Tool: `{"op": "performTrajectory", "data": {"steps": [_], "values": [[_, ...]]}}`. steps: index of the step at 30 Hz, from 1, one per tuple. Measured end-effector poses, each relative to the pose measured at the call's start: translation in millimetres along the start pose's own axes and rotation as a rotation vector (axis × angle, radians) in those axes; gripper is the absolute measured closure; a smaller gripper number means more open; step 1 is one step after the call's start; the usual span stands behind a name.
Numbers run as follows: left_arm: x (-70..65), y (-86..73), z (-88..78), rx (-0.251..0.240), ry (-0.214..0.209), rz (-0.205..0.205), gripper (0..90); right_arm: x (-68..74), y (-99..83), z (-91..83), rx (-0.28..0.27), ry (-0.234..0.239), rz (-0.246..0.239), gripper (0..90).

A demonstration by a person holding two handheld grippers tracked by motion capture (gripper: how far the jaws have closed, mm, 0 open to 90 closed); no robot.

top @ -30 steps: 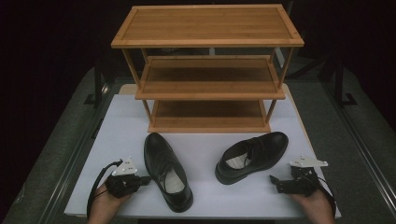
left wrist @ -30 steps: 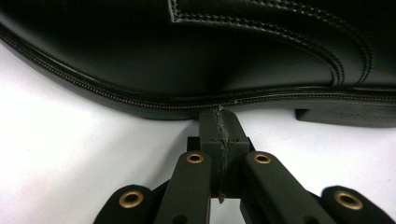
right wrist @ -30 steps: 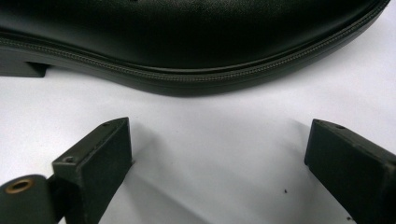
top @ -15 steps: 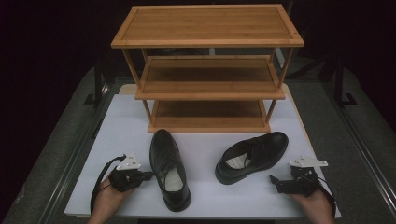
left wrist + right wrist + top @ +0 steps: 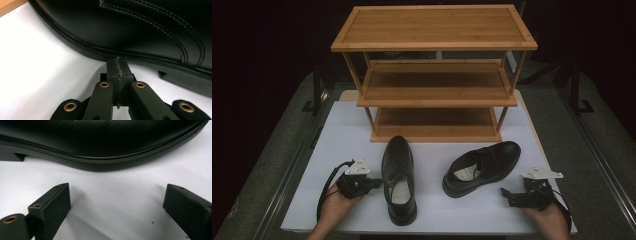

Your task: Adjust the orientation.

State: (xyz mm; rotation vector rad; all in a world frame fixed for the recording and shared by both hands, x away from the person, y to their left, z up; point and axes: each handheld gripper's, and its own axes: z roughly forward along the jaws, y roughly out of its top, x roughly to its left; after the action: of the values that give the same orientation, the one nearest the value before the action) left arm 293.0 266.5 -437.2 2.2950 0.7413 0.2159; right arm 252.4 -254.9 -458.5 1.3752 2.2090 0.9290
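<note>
Two black leather shoes lie on a white board (image 5: 337, 150) before a three-tier wooden rack (image 5: 434, 85). The left shoe (image 5: 398, 175) points its toe at the rack. My left gripper (image 5: 376, 183) is shut, and its joined tips (image 5: 117, 65) touch that shoe's sole edge (image 5: 130, 27) from the left. The right shoe (image 5: 484, 165) lies at an angle, toe to the upper right. My right gripper (image 5: 505, 194) stands open just right of its heel. Its jaws (image 5: 117, 200) face the shoe's side (image 5: 100, 137) with bare board between them.
The rack's shelves hold nothing. Dark metal rails (image 5: 307, 145) run along both sides of the board. A hand holds each gripper at the near edge.
My left gripper has moved right against the left shoe. The shoe has slid right and its toe has swung to point straight at the rack. The right gripper has stayed put.
</note>
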Motion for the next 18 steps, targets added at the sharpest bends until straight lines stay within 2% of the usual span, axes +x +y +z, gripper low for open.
{"op": "performTrajectory", "data": {"steps": [10,18], "values": [[2.2,11.2,9.6,0.007,-0.004,0.010,90.0,-0.1,-0.1,0.0,-0.001,0.000,-0.001,6.7],[1.5,12.6,11.2,0.007,-0.009,0.015,90.0,-0.1,0.0,0.2,-0.001,0.000,-0.001,6.7]]}}
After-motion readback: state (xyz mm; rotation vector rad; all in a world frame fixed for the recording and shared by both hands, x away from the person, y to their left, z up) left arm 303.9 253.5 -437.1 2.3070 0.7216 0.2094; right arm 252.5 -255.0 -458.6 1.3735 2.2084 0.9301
